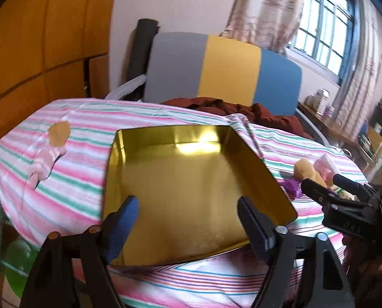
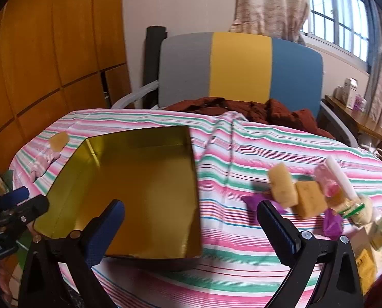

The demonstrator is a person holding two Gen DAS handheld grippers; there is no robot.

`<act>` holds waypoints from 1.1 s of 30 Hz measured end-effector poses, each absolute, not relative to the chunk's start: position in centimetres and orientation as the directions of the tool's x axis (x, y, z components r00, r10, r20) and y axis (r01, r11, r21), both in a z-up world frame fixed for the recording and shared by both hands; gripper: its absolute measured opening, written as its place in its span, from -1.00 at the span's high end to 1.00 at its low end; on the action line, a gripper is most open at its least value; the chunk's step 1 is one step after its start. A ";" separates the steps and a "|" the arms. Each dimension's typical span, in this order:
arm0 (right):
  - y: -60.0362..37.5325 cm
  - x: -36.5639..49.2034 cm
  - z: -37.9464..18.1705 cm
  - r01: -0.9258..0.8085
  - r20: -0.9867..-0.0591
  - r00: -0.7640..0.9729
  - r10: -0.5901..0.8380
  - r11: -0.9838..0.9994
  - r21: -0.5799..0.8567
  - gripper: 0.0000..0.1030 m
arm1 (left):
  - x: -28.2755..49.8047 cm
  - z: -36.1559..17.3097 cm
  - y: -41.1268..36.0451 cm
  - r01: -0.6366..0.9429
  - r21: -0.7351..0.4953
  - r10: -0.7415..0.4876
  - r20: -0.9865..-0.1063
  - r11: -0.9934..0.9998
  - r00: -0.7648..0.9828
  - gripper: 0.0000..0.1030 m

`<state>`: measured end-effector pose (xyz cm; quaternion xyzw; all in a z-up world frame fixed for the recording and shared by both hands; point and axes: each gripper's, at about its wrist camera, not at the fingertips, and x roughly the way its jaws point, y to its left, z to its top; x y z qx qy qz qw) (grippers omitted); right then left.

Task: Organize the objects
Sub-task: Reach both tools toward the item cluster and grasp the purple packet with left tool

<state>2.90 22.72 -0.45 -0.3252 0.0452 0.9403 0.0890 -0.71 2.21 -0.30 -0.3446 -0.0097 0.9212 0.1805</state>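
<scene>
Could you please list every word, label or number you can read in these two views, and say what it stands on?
"Robot.AI": white letters, seen upside down, on the black body of the left gripper at the right wrist view's left edge.
Raised marks on the black body of the right gripper: too blurred to read.
White cartons on the wooden side table: print too small.
Yellow snack packets: print blurred.

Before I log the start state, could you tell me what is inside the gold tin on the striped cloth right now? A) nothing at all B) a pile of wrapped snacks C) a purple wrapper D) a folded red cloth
A: the gold tin shows only its bare shiny floor in both wrist views, while the wrapped snacks lie on the striped cloth to its right.
</scene>
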 end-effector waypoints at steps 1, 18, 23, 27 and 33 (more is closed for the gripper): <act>23.5 3.2 -0.3 -0.215 -0.619 -0.771 0.151 -0.976 0.030 -1.00 | -0.7 -0.1 2.6 -0.344 -0.144 0.355 -0.628 -0.928 -0.693 -0.64; 37.2 5.4 1.8 -0.412 -0.642 -0.711 0.288 -0.910 0.049 -1.00 | -1.1 1.9 13.8 -0.631 -0.126 0.536 -0.667 -0.765 -0.517 -0.63; 41.5 3.5 2.5 -0.369 -0.646 -0.728 0.230 -0.925 0.086 -1.00 | -0.9 1.4 19.2 -0.742 -0.091 0.577 -0.694 -0.664 -0.431 -0.62; 44.4 2.0 1.9 -0.312 -0.656 -0.742 0.137 -0.937 0.157 -1.00 | -1.2 -0.1 23.2 -0.810 -0.022 0.560 -0.734 -0.586 -0.385 -0.57; 47.7 1.5 -0.4 -0.287 -0.657 -0.754 0.017 -0.908 0.306 -1.00 | -3.7 -3.1 27.4 -0.828 -0.006 0.485 -0.813 -0.561 -0.323 -0.54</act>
